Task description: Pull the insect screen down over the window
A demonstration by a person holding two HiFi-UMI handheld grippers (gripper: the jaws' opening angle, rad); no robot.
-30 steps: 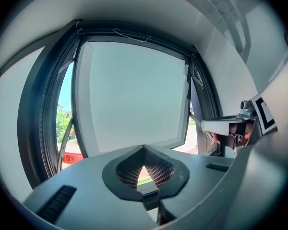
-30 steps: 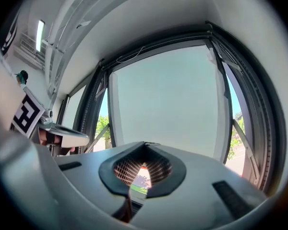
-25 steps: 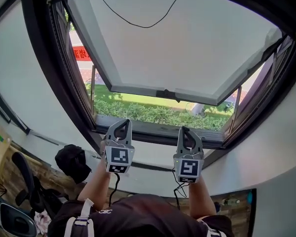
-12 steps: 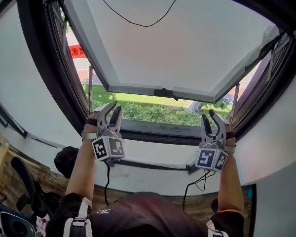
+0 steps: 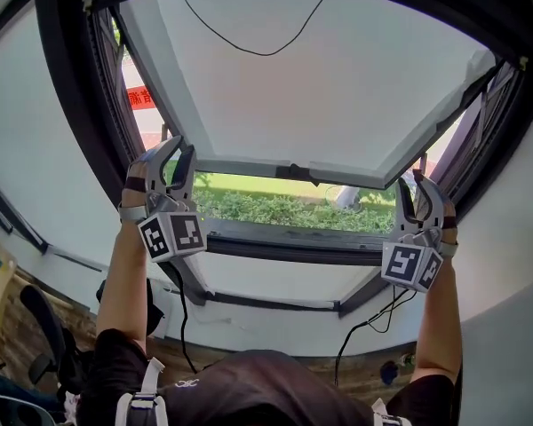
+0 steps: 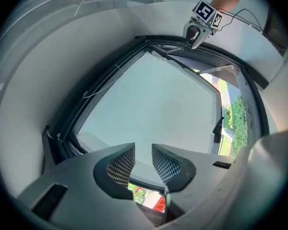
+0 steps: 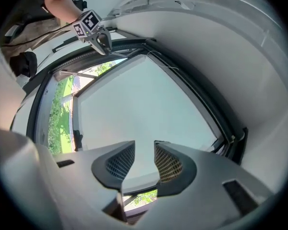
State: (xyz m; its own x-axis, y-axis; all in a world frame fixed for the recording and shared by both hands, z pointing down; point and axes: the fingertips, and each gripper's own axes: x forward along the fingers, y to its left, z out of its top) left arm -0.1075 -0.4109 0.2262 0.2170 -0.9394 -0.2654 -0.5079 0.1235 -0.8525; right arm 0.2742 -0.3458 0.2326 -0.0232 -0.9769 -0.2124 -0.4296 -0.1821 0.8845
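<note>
Head view: left gripper (image 5: pixel 173 154) and right gripper (image 5: pixel 417 190), jaws just opened wide with nothing between them, held near the lower corners of the insect screen (image 5: pixel 320 87).

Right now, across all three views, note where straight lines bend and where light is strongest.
Head view: the window frame bows outward; the sunlit lawn looks brightest. Left gripper view: fisheye circle, black corners. Right gripper view: same, with the lawn again bright.

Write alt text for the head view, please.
A person holds the left claw and right claw up at either side of a window, both open and empty, their jaws having just been opening. The window is swung outward, with green bushes showing below it.
</note>
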